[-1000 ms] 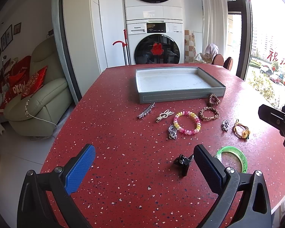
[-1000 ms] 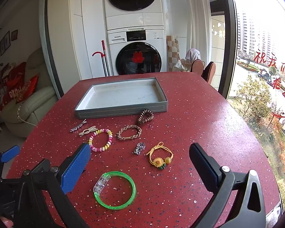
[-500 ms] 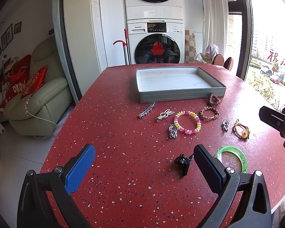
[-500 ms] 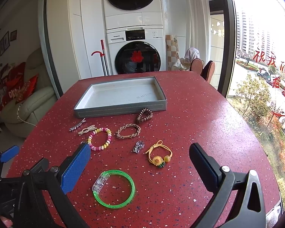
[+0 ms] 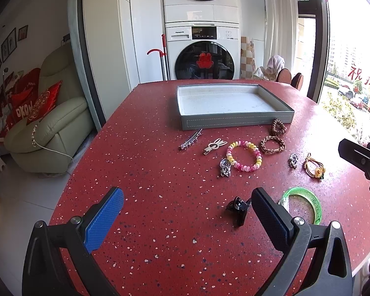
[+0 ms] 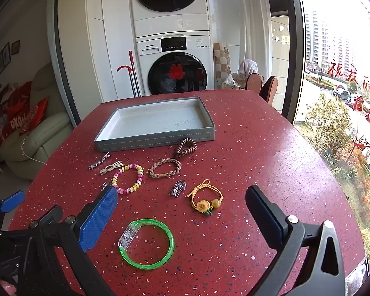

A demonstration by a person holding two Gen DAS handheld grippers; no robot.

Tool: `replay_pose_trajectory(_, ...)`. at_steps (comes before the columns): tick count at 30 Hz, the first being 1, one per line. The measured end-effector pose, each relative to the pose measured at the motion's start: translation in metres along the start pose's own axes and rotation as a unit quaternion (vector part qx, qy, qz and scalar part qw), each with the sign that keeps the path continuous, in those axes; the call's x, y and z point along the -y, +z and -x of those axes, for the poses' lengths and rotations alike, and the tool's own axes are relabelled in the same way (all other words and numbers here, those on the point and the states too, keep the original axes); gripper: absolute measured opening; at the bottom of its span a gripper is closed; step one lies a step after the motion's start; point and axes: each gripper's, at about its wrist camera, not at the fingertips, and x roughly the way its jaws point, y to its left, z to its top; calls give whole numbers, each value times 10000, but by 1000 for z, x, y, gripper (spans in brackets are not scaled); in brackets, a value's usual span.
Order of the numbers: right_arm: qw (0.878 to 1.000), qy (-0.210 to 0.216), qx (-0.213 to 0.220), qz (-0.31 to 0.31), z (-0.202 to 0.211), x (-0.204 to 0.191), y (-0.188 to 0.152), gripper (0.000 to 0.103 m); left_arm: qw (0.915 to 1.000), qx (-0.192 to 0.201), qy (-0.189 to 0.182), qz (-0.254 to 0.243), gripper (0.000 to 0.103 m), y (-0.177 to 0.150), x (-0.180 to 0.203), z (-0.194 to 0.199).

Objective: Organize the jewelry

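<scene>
While the left gripper [image 5: 187,212] has barely shifted over the last sec, the right gripper [image 6: 182,204] has eased fwd and down a bit: bangle [image 6: 146,243] now sits lower and bigger betw its fingers, tray [image 6: 155,140] closer. Both grippers wide open, nothing held. I'd judge right is lining up on the bangle or the flower tie [image 6: 205,199] for a first pick; nothing's in the tray yet, so task looks barely begun.

Jewelry all lies loose on the table [image 6: 259,148], near side of the tray: coil tie [image 6: 185,146] just beside the tray wall, braided band [image 6: 165,168], bead bracelet [image 6: 127,178], two clips [image 6: 106,164] at left, small charm [image 6: 178,188], black clip [image 5: 238,207] by left's right finger.

Table is red speckled stone, glossy, flat. Room: stacked washer/dryer [image 6: 171,69] behind, sofa [image 5: 49,133] w/ red cushions left, big window [image 6: 338,74] right, city outside
</scene>
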Motion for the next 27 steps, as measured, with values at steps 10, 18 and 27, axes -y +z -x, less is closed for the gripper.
replay_pose_trajectory(10, 10000, 37, -68, -51, -3, 2, -2, 103, 9999, -124, -47, -46, 103, 1, 4, -5)
replay_pose_trajectory(18, 9999, 51, -86, -66, -4, 2, -2, 103, 9997, -203, -72, -94, 103, 0, 8, -7)
replay_pose_trajectory(27, 9997, 50, -233, -66, -8, 4, -5, 103, 9989, -400, -227, -65, 103, 0, 6, -15)
